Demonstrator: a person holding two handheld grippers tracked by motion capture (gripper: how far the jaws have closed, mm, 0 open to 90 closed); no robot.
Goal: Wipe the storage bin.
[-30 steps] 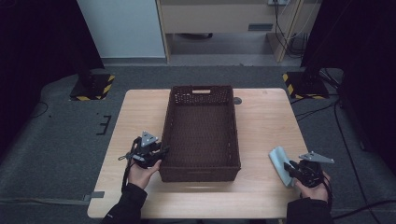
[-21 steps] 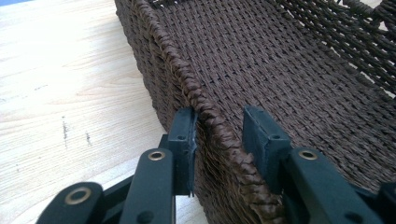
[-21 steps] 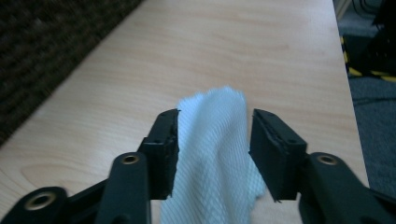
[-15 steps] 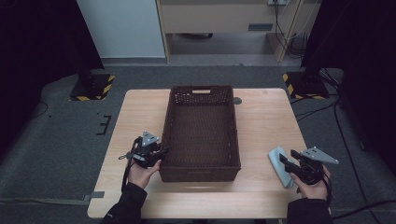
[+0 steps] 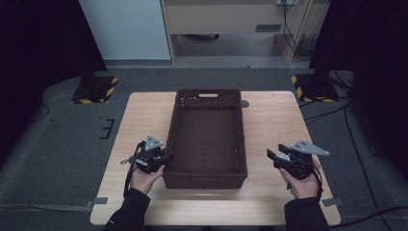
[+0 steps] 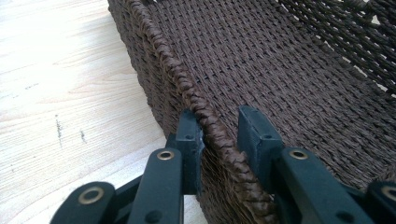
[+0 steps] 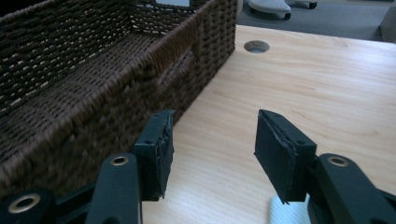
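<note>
The left gripper point(image 6: 219, 140) clamps the basket point(image 5: 207, 137) by its left rim near the front corner, likely to steady it. The right gripper point(image 7: 212, 149), off the basket's right side, has just been opening and is empty; a pale cloth point(image 7: 289, 212) lies under it. The basket sits mid-table point(image 5: 274, 120), on light wood over grey carpet.

No words, labels, brands or numbers can be read anywhere in these pictures, not on the table, the basket or the grippers.
</note>
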